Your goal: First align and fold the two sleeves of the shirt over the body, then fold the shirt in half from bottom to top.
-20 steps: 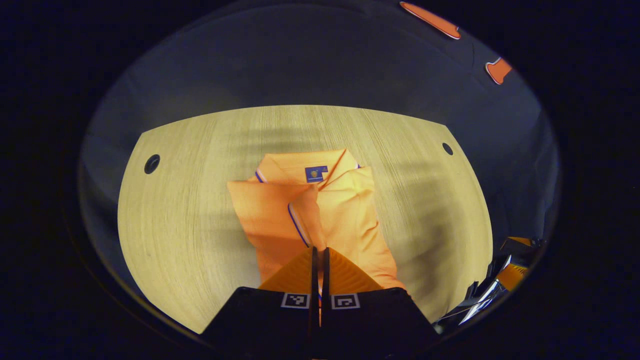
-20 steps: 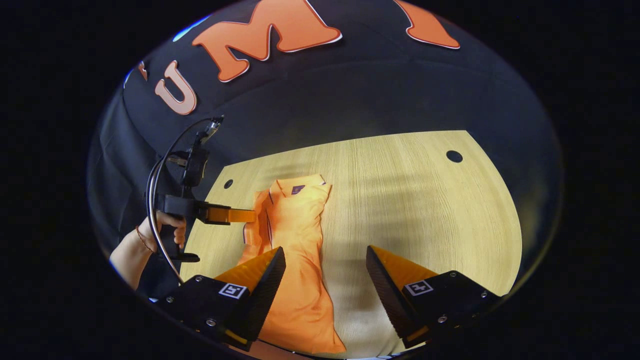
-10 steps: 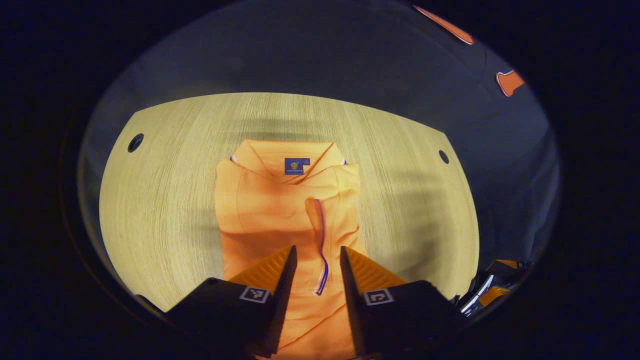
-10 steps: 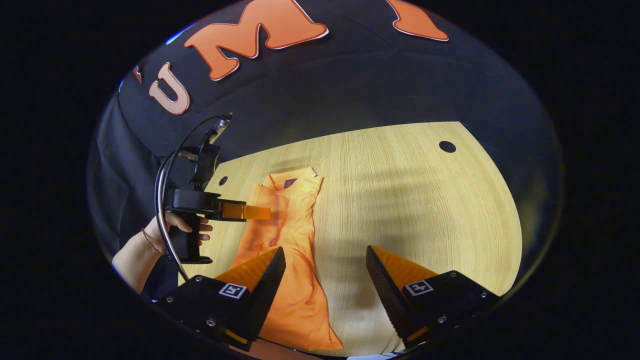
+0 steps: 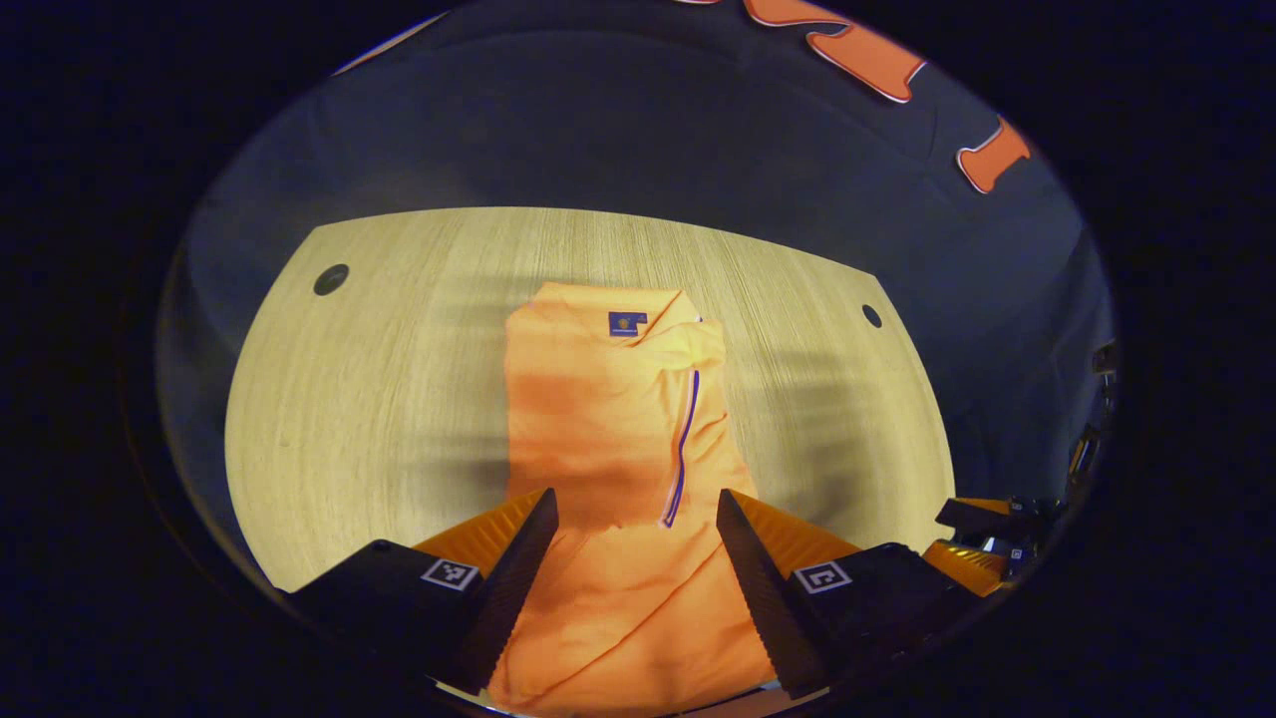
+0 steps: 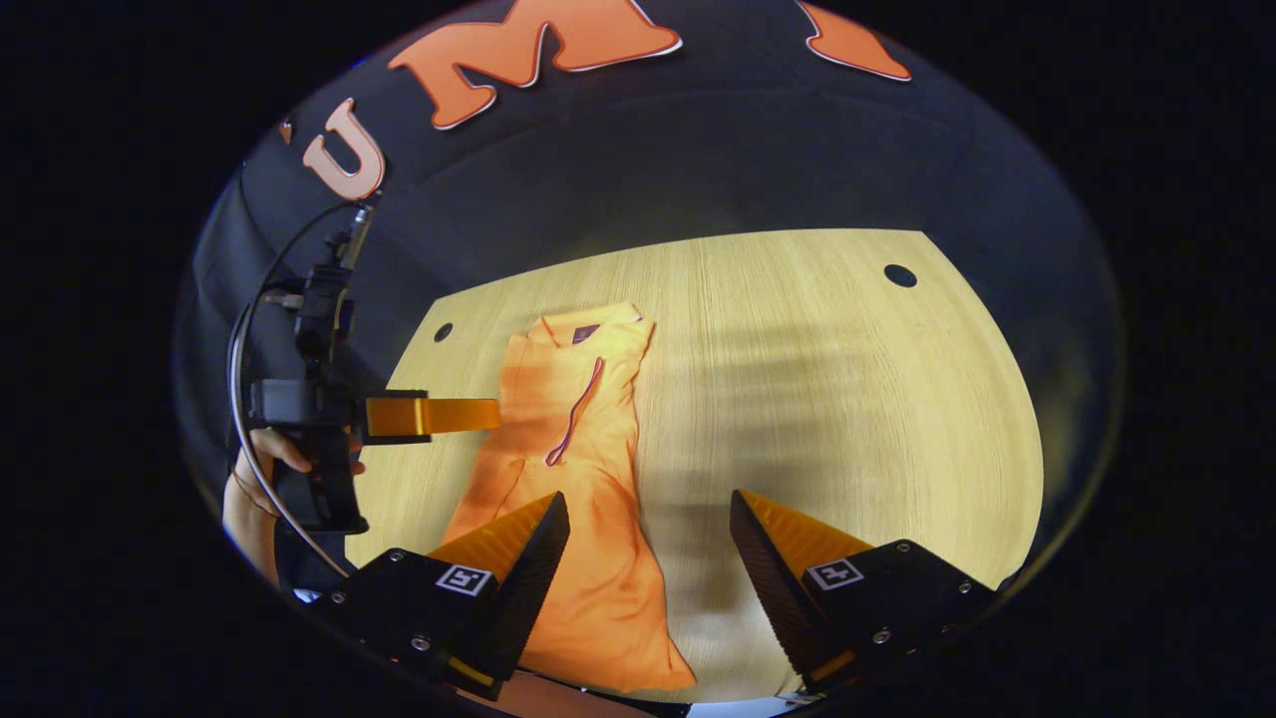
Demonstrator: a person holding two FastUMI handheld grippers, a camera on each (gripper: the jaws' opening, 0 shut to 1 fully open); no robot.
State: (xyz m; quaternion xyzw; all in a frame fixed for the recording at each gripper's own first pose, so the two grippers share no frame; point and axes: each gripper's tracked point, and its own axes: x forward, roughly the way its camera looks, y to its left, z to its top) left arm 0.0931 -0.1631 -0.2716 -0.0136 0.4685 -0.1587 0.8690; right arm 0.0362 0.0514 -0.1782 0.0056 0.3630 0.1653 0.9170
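Orange polo shirt lies flat on the pale wood-grain worktop, collar end toward the booth's far wall and hem toward the near edge. Both sleeves are folded in over the body, so the garment forms a long narrow strip. A sleeve cuff with a dark-and-white trimmed edge runs down the middle of the strip, and a small blue label shows inside the collar.

In the left gripper view, the left gripper is over the lower part of the shirt with its fingers spread wide apart, holding nothing; cloth shows in the gap between them. In the right gripper view the same tool appears at the left, held by a hand, its fingers pointing toward the shirt's left side.

The right gripper is also wide open and empty, over the near part of the worktop; one finger overlaps the lower edge of the shirt, the other sits over bare wood. Round holes mark the worktop's far corners.
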